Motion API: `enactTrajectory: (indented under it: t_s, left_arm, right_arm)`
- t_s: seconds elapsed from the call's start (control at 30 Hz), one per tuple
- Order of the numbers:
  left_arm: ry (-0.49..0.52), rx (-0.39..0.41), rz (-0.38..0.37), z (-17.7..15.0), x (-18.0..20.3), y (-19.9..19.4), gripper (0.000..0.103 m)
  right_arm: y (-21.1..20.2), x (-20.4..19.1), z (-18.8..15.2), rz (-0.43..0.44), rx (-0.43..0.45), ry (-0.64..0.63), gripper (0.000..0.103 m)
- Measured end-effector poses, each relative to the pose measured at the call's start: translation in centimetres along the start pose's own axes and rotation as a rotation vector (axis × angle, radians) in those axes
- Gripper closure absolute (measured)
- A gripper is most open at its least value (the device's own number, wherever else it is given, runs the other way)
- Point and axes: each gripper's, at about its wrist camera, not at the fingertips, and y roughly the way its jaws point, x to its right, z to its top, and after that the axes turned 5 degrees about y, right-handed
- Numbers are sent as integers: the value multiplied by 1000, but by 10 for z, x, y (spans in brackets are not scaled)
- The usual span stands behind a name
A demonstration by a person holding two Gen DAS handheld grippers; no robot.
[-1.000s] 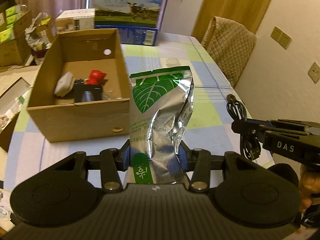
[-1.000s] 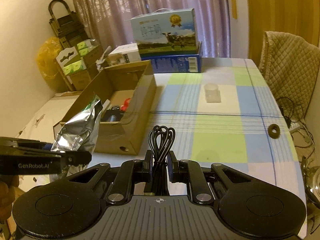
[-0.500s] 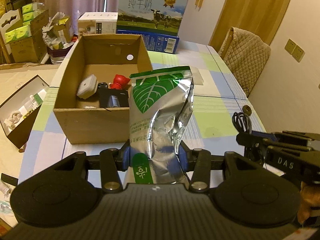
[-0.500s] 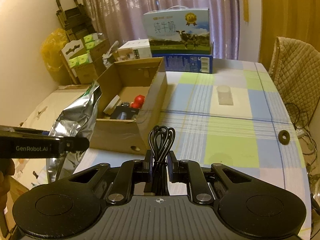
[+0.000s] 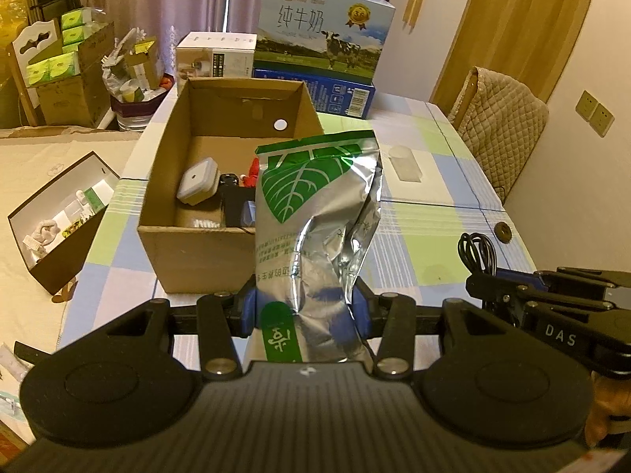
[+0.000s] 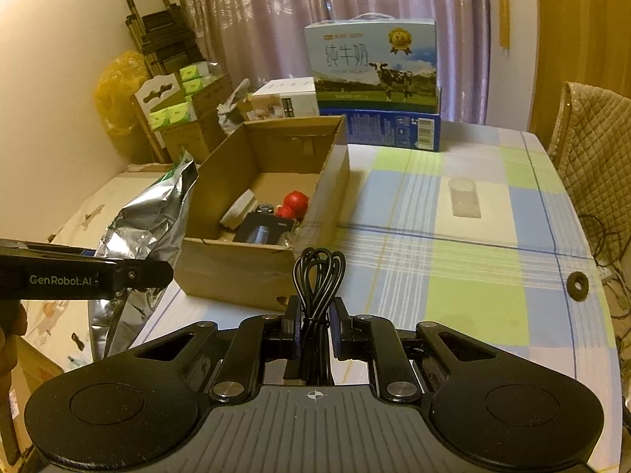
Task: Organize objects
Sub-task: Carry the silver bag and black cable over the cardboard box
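My left gripper (image 5: 303, 307) is shut on a silver foil bag with a green leaf print (image 5: 315, 216) and holds it upright above the table, in front of the open cardboard box (image 5: 197, 252). The bag also shows in the right wrist view (image 6: 146, 228). My right gripper (image 6: 314, 327) is shut on a coiled black cable (image 6: 317, 272), to the right of the bag; the cable shows in the left wrist view (image 5: 477, 252). The box (image 6: 256, 272) holds a white case (image 5: 197, 181), a red toy (image 6: 294, 203) and a black item (image 6: 260, 232).
A milk carton box (image 5: 323, 43) and a white box (image 5: 215, 55) stand behind the cardboard box. A clear cup (image 5: 404, 161) and a small dark ring (image 5: 503, 230) lie on the checked tablecloth (image 6: 453, 295). A padded chair (image 5: 504, 118) is at the right. Cartons clutter the left.
Both grippers have risen and drawn back, so the box's inside and more of the table show. Each keeps its hold on its object.
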Motion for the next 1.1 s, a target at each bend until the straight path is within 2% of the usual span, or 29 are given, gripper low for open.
enactTrajectory:
  t_s: [0.6, 1.1]
  left_arm:
    - [-20, 11, 44, 15, -32, 0, 62]
    - [-20, 5, 76, 48, -62, 27, 62]
  right_arm:
    - [33, -28, 24, 52, -9, -43, 92]
    - [80, -46, 65, 99, -11, -57, 92]
